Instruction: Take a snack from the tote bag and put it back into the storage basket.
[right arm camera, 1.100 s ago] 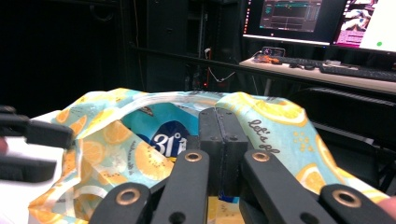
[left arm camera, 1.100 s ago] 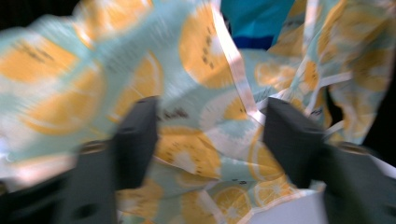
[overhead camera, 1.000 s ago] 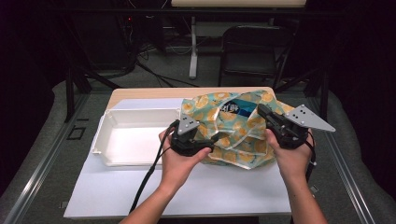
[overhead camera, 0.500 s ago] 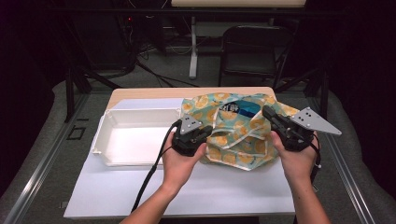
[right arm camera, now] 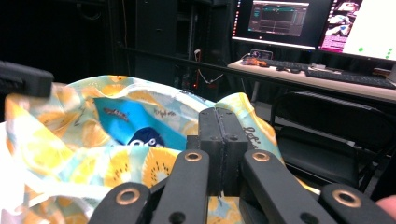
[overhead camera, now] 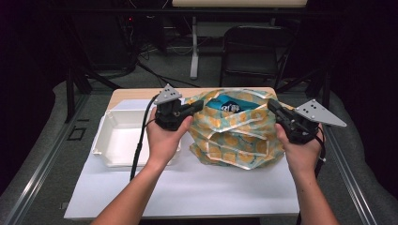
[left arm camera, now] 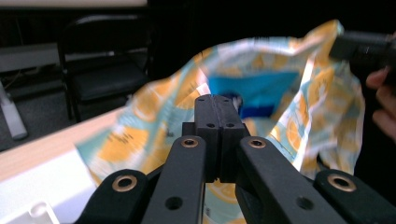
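Note:
A cloth bag printed with orange slices stands on the table, its mouth pulled wide between my two grippers. My left gripper is shut on the bag's left rim, and my right gripper is shut on the right rim. Inside lies a blue packet. In the left gripper view the jaws stand pressed together before the bag, with the blue packet beyond. The right gripper view has its shut gripper at the bag's edge and the packet inside.
A shallow white tray sits left of the bag, under my left hand. Both rest on a white sheet over a wooden table. A black chair stands behind the table. Monitors glow on a far desk.
My left gripper has shut on the bag's left rim and risen up and away. The bag went from lying flat to standing with its mouth spread. The right hand barely moved.

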{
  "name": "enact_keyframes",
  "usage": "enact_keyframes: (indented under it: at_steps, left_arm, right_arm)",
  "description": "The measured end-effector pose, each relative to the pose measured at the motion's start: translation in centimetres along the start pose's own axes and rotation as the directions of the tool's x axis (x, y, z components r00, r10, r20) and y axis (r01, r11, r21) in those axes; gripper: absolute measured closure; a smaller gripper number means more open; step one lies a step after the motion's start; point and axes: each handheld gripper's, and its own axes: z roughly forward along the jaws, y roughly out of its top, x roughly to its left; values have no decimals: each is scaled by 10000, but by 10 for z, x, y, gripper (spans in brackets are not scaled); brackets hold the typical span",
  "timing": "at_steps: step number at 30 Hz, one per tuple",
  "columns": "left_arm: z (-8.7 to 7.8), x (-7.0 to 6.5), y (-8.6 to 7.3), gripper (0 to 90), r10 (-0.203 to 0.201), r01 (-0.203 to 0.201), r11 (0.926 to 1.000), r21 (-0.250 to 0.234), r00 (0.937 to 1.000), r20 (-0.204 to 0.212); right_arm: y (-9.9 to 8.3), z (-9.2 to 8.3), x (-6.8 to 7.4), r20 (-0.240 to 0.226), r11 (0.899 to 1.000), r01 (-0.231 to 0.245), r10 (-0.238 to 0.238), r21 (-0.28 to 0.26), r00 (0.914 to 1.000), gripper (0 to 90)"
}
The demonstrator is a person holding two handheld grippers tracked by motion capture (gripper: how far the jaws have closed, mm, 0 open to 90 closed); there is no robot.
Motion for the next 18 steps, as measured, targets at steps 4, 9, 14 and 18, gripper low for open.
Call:
enact_keyframes:
  at_steps: [4,9,14,18]
  left_arm:
    - [3,11,16,900,-65,64,9997,-233,10000,-37]
    - [15,40,32,900,-818,808,9961,-340,9962,-284]
    - [34,71,26,900,-2157,2159,9762,-201,9764,111]
    - [56,90,1,900,-3115,3088,9493,585,9492,443]
  right_arm:
    - [6,5,-5,112,10000,88,-88,-3,9999,900]
    - [15,15,-16,264,9999,120,-122,105,9996,900]
    - [15,29,-26,427,9982,61,-87,599,9991,900]
    - [-5,48,-31,767,9848,-364,236,1696,9968,900]
